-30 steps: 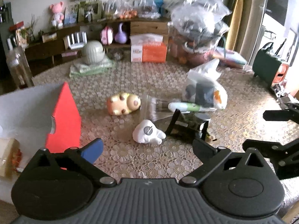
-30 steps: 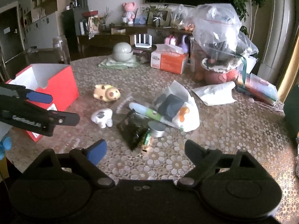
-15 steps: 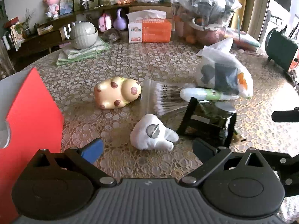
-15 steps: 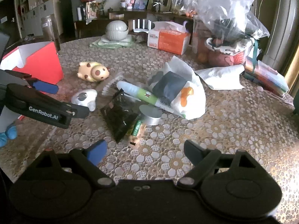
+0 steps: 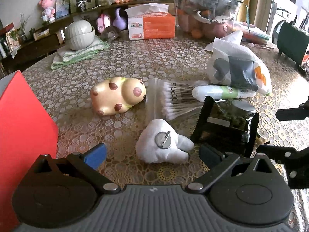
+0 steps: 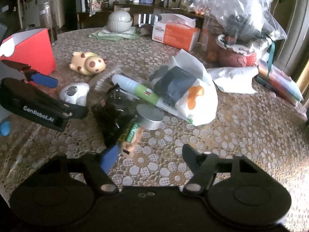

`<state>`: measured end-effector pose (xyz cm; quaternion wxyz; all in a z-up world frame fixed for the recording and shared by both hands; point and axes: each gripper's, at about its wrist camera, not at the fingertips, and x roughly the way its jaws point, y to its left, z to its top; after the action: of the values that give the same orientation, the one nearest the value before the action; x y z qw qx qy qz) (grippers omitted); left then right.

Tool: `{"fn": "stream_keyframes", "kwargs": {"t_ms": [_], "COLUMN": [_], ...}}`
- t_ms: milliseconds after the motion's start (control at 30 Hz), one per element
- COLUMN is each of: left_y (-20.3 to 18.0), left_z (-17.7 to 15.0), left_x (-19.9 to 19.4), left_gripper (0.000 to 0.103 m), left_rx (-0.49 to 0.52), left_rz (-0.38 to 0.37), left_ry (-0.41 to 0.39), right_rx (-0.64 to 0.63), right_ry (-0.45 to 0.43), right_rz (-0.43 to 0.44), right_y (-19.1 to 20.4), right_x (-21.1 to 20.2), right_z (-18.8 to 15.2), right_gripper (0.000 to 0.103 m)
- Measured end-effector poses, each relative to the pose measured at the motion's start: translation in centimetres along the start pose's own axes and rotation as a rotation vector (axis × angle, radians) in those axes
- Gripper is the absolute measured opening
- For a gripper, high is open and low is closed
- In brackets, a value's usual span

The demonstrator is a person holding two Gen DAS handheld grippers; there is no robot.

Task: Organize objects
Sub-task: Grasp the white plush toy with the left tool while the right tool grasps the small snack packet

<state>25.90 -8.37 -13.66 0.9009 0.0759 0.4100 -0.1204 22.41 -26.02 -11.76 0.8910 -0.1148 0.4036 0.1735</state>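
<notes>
Left gripper (image 5: 152, 154) spread wide, lower than a second ago; white plush (image 5: 163, 142) now large at lower centre, between its fingers, untouched. Right gripper (image 6: 149, 159) jaws closing, narrower than before, empty; small wrapped packet (image 6: 132, 135) just ahead of blue pad. Black pouch (image 6: 110, 116) mid-frame left. Red box (image 5: 23, 127) now fills left edge.

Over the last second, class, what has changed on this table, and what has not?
Both grippers came down closer to the clutter: the left gripper over the white toy, the right gripper, jaws closing on nothing, near the dark packet. Nothing was grasped; the toys, packet and red box stayed put.
</notes>
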Motion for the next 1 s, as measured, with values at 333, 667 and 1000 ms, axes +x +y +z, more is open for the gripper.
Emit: {"fn": "stream_keyframes", "kwargs": {"t_ms": [333,667,1000], "left_y": [0.0,-0.4,-0.1], "left_z": [0.2,0.1,-0.4], "left_x": [0.5,-0.3,-1.8], "left_gripper": [0.102,0.060,0.057], "left_rx": [0.020,0.053,0.024], "left_rz": [0.013,-0.032,-0.049], "left_ry": [-0.013,-0.042,-0.046], "right_rx": [-0.006,0.056,0.077], "right_ry": [-0.009,-0.010,-0.002], "right_rz": [0.001,0.031,0.037], "right_y": [1.4,1.6,1.4], "right_x": [1.2,1.4,-0.1], "right_z": [0.7,0.8,-0.3], "right_gripper": [0.057,0.031,0.021]}}
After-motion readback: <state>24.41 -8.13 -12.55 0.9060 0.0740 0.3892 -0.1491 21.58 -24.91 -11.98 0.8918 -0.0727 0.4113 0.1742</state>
